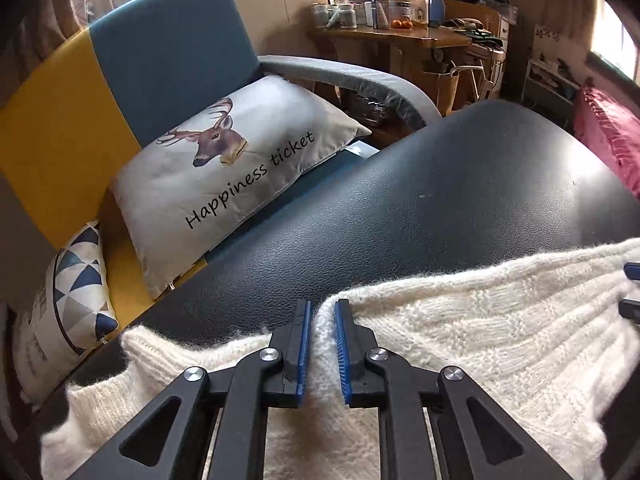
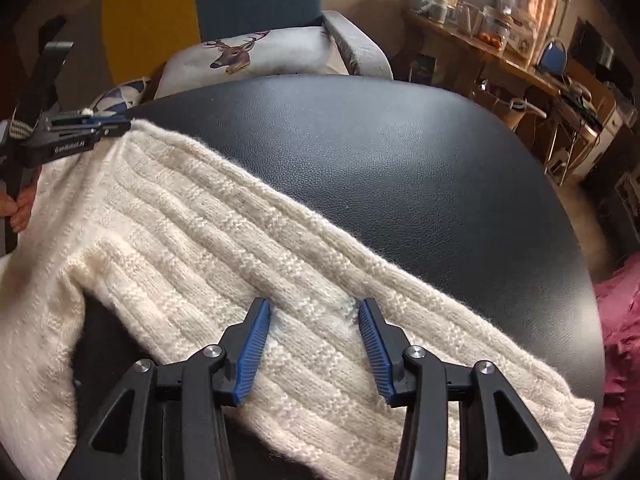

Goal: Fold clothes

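Folding is barely beginning: left hand-held gripper (image 1: 322,354) is pinching the sweater (image 2: 208,240) edge; right hand-held gripper (image 2: 314,344) is hovering released above its sleeve.

A grey deer cushion (image 1: 240,160) reads "Happiness ticket"; the left gripper (image 2: 108,126) body reads "GenRobot.AI".

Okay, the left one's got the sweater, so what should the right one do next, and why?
Probably close the right gripper on the sweater. Its fingers stand apart over the knit with nothing gripped, while the left gripper already pinches a ridge of the far edge. With both ends held, the sweater could be lifted and folded over the black table.
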Available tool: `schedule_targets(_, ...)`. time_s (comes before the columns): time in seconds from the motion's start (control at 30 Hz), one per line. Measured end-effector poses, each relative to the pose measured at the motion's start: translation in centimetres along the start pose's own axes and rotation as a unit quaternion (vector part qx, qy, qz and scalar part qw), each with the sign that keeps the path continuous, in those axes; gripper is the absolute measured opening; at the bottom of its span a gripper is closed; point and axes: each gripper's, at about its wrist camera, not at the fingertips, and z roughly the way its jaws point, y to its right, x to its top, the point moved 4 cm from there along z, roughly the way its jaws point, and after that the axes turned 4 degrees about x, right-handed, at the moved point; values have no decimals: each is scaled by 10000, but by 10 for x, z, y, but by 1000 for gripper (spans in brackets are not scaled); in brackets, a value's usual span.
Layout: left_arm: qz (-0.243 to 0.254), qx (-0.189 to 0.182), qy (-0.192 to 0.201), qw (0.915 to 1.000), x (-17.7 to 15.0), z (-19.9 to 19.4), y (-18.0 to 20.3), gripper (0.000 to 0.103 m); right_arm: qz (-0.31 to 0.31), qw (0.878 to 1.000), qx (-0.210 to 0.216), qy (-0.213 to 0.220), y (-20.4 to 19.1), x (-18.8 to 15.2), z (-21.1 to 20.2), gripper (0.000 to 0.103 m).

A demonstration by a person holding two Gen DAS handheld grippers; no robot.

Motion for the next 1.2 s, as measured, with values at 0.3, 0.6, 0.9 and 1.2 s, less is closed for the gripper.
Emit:
schedule_targets(0.3,-1226,-408,280,9912,-18,-72,-65,44,155,9998,-72,-102,-3,11,-9,47)
schedule_targets(0.6,-1976,830,-7,9768,-131,-110,-206,48,-492,9853,1517,616,-122,82,-32,48)
schedule_targets(0.9,-1058,620,-87,9924,-137,-86,-223,65,-1796,9708,1549,360,-249,165,24,48)
schedule_targets(1.2,-212,408,-521,9976,-120,-35,-203,77,-2271,9596,1606,-421,-270,187,79,49)
